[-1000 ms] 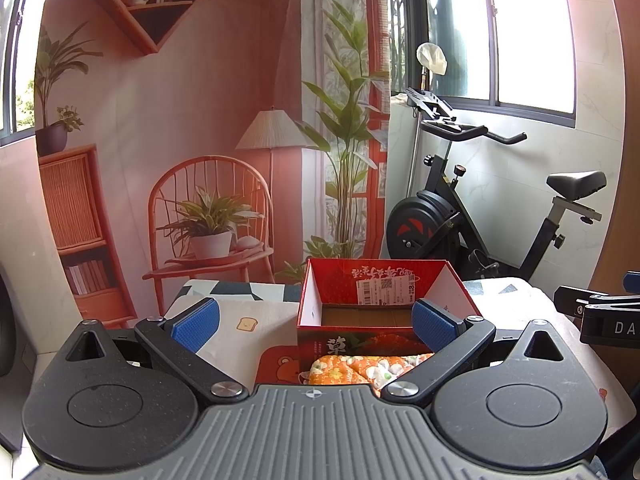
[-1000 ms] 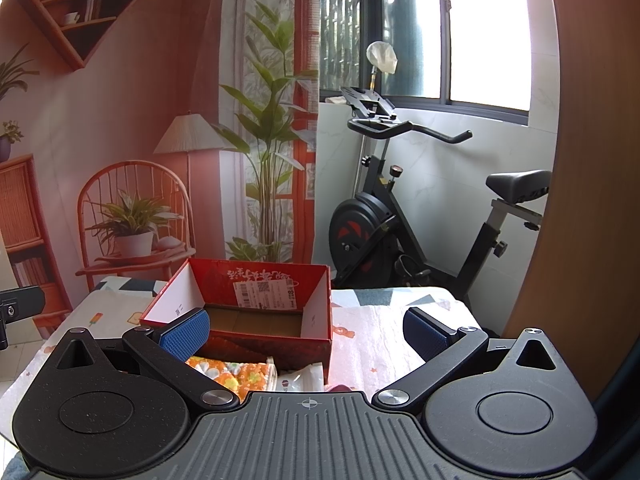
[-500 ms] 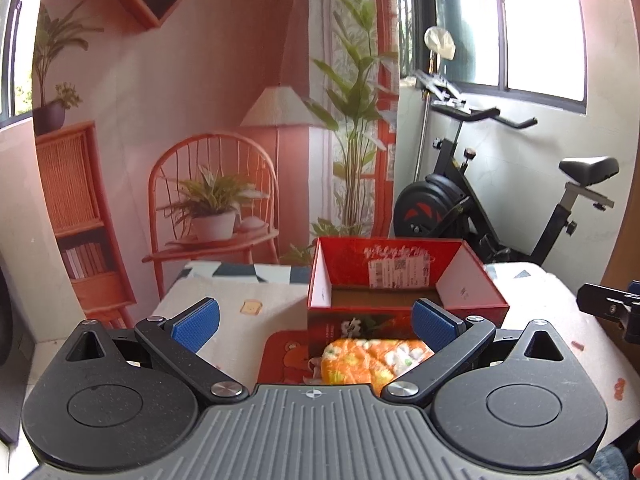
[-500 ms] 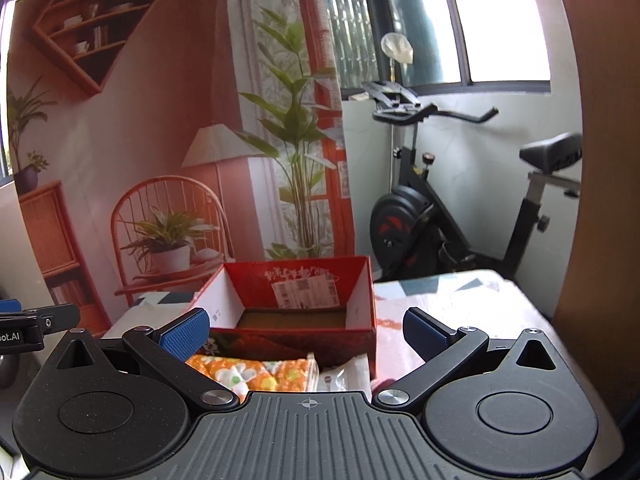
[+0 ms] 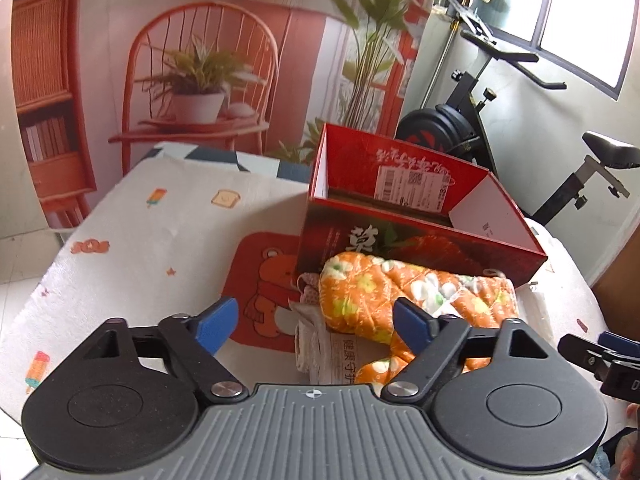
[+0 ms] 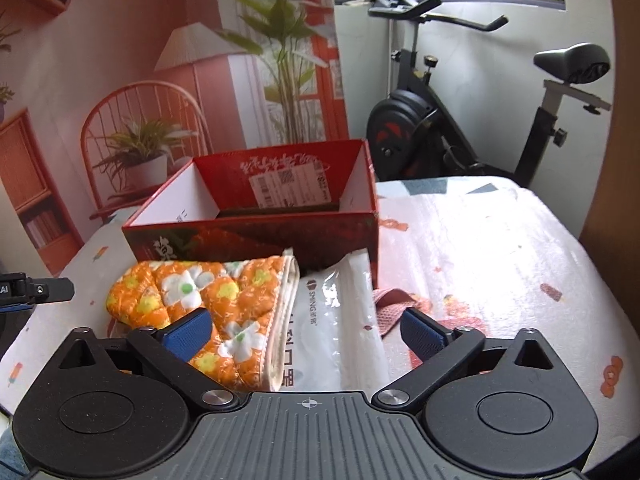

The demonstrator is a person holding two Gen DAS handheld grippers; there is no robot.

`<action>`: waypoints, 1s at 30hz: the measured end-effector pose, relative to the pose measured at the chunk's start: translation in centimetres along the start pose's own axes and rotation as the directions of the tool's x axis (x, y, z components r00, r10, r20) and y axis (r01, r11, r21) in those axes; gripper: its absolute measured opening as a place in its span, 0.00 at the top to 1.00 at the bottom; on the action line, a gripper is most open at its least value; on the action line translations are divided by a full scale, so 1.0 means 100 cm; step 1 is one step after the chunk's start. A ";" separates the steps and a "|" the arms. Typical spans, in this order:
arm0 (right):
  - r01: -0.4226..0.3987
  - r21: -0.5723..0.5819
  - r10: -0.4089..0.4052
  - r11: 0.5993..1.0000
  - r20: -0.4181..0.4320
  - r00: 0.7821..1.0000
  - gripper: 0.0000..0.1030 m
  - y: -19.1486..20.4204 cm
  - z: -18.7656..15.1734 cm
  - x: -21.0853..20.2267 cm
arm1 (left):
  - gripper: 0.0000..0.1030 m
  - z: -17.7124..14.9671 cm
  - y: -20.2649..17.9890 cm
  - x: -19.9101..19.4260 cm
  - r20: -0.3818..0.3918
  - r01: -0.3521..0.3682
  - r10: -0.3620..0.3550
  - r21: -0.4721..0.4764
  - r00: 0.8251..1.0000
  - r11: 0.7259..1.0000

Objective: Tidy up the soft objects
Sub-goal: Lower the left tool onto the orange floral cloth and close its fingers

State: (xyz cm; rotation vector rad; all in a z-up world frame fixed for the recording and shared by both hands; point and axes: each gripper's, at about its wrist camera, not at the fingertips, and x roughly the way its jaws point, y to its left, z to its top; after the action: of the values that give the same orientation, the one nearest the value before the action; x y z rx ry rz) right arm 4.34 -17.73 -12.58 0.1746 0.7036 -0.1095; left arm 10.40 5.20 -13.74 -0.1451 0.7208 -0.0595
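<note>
Through the left wrist camera we see our left gripper (image 5: 314,322) with its blue-padded jaws apart and just closing in a little, nothing pressed between them; the left end of the orange quilted cloth with white and yellow flowers (image 5: 404,292) and the white packet under it (image 5: 320,344) lie in the gap ahead. That cloth rests against the near wall of the open red cardboard box (image 5: 420,246), which stands on the white table cover printed with small pictures (image 5: 160,240). To the left of the box the cover lies bare up to its rounded edge, so there is room on that side; a red bear mat (image 5: 268,280) is partly tucked under the box and cloth. Our right gripper shows only as a dark tip at the right border. Through the right wrist camera, our right gripper (image 6: 306,330) also stands wide, jaws just narrowing, holding nothing; the flowered cloth sits ahead of its left pad, overlapping a clear plastic-wrapped white pack (image 6: 340,320), with a pink mesh piece (image 6: 394,300) beside it. Right of the box the cover is open to its far edge. The box floor is mostly hidden by its near wall, and the pack's print is too small to read.
</note>
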 end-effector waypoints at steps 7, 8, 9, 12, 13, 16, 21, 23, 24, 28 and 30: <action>-0.087 -0.062 0.081 0.994 -0.083 0.993 0.38 0.015 -0.008 0.034 | 0.47 0.003 -0.001 0.026 -0.063 0.071 -0.069 0.031 0.996 0.997; -0.096 -0.063 0.090 0.993 -0.090 0.992 0.39 0.017 -0.008 0.038 | 0.48 0.004 -0.001 0.029 -0.068 0.087 -0.085 0.033 0.994 0.996; -0.106 -0.058 0.100 0.993 -0.095 0.990 0.42 0.017 -0.007 0.041 | 0.49 0.005 -0.002 0.032 -0.069 0.096 -0.094 0.038 0.993 0.995; -0.128 -0.041 0.123 0.991 -0.104 0.987 0.45 0.016 -0.005 0.049 | 0.49 0.007 -0.005 0.041 -0.080 0.110 -0.106 0.052 0.991 0.993; -0.129 -0.041 0.124 0.991 -0.105 0.987 0.45 0.016 -0.005 0.051 | 0.49 0.007 -0.005 0.045 -0.090 0.113 -0.108 0.050 0.990 0.992; -0.130 -0.036 0.125 0.991 -0.116 0.985 0.46 0.013 -0.006 0.058 | 0.49 0.009 -0.001 0.058 -0.128 0.123 -0.119 0.022 0.985 0.992; -0.134 -0.013 0.131 0.991 -0.125 0.983 0.48 0.009 -0.004 0.064 | 0.48 0.016 0.004 0.069 -0.143 0.153 -0.154 -0.019 0.978 0.988; -0.137 -0.003 0.135 0.991 -0.130 0.982 0.49 0.008 -0.005 0.066 | 0.48 0.020 0.004 0.072 -0.146 0.170 -0.173 -0.032 0.974 0.985; -0.137 0.000 0.136 0.991 -0.132 0.982 0.49 0.008 -0.005 0.067 | 0.48 0.021 0.004 0.074 -0.145 0.177 -0.181 -0.039 0.973 0.983; -0.143 0.009 0.143 0.990 -0.136 0.980 0.49 0.006 -0.005 0.070 | 0.48 0.023 0.000 0.082 -0.164 0.182 -0.187 -0.045 0.968 0.982; -0.147 0.018 0.148 0.989 -0.139 0.979 0.49 0.006 -0.004 0.071 | 0.49 0.022 -0.002 0.085 -0.175 0.182 -0.185 -0.033 0.967 0.983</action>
State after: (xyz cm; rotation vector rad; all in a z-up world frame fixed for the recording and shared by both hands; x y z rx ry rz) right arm 9.50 -17.37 -17.43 0.2426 0.8276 0.0429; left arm 18.23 4.32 -17.61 -0.2244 0.8848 -0.2459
